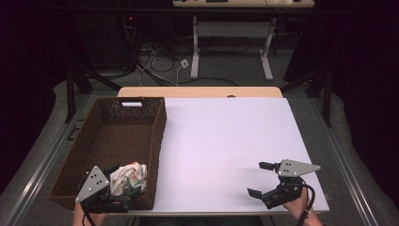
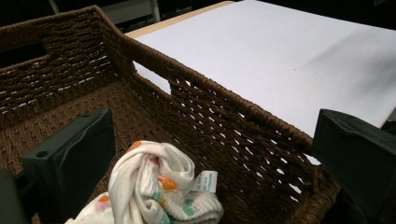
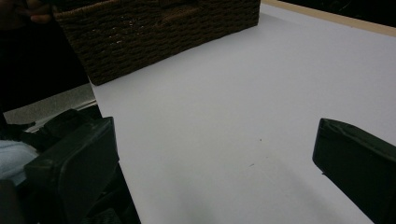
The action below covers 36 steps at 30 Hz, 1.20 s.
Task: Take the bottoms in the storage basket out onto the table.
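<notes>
Lower left, the left gripper (image 1: pixel 117 186) hung spread over the bunched cloth (image 1: pixel 129 175) inside the wicker basket (image 1: pixel 113 136); best to centre before pinching. Right gripper (image 1: pixel 263 181) gaped, empty.

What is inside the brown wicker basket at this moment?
A crumpled white cloth with orange and green print lies at the near end of the basket, between the left gripper's open jaws. The basket floor beyond it is bare; what lies under the cloth is hidden.
</notes>
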Each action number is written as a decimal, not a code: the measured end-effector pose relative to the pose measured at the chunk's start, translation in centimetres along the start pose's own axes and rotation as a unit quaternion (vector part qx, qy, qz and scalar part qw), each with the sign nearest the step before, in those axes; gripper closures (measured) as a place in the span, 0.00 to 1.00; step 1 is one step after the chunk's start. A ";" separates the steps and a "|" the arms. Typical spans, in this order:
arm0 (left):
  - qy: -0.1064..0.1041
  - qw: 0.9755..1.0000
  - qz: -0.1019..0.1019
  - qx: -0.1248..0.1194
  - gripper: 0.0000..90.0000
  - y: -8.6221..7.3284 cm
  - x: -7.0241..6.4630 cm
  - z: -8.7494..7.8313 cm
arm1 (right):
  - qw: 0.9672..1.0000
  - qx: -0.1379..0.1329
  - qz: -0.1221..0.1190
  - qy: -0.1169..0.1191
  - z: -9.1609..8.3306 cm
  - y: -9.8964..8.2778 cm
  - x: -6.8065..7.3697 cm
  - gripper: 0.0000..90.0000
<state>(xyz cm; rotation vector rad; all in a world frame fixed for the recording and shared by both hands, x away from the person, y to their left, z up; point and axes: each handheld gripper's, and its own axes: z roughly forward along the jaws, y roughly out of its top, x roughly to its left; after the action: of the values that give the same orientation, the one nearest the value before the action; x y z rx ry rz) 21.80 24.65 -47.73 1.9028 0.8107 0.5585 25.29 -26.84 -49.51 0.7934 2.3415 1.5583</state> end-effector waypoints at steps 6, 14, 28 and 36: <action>-0.005 1.000 0.004 0.000 0.00 0.1 -0.1 0.1 | 1.000 0.001 0.000 0.003 0.1 0.0 0.0 0.00; -0.005 1.000 -0.002 0.004 0.00 0.3 0.0 0.0 | 1.000 0.000 0.001 0.002 0.1 0.0 0.0 0.00; -0.015 0.999 -0.008 0.028 0.00 1.8 0.1 0.3 | 1.000 0.004 0.001 0.006 0.1 0.0 0.0 0.00; -0.012 0.999 -0.010 0.038 0.00 2.6 0.0 0.1 | 1.000 0.005 0.002 0.008 0.1 0.0 0.0 0.00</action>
<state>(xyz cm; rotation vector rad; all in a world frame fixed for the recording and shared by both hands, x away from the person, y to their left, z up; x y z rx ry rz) 22.66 23.69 -45.42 1.9643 0.8448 0.4995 25.33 -26.74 -49.58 0.7913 2.3625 1.5599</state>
